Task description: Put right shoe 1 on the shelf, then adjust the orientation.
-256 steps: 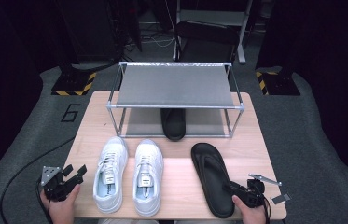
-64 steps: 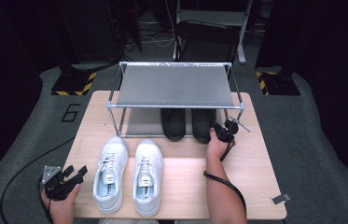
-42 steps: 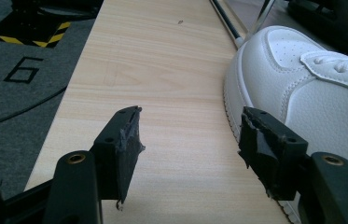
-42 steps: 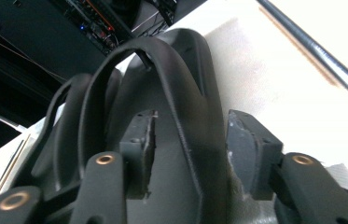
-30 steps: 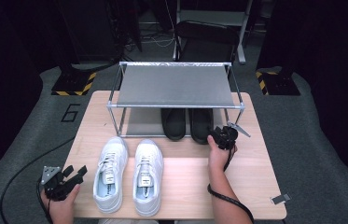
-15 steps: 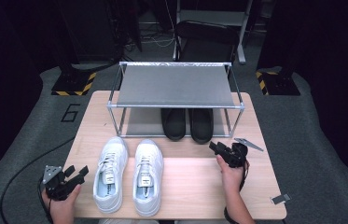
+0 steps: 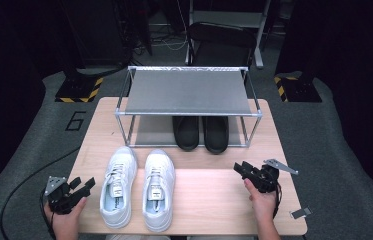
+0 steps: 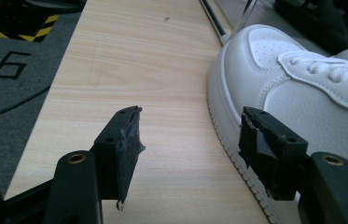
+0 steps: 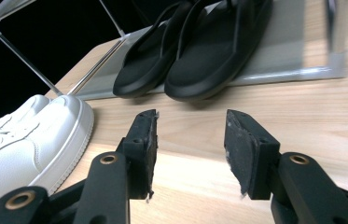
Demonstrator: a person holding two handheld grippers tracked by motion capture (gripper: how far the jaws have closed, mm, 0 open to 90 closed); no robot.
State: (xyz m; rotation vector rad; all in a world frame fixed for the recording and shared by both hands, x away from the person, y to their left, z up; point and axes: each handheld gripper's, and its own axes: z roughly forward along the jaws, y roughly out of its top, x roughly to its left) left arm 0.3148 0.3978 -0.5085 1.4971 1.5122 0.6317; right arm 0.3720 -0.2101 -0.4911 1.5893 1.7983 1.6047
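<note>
Counter: pale wood, rectangular, grain running side to side; a small dark speck shows on it in the left gripper view.
Rack: silver metal frame with two grey shelves, standing on the far half of the counter; top shelf bare.
Small grey piece: flat, lying at the counter's near right corner.
Floor: grey carpet all round the counter.
Floor mark: a black "6" on the carpet, left of the counter.
Striped blocks: black and yellow, one left of the rack, one right of it.
Chair: dark, behind the rack.
Loose cables: on the floor at the back.
</note>
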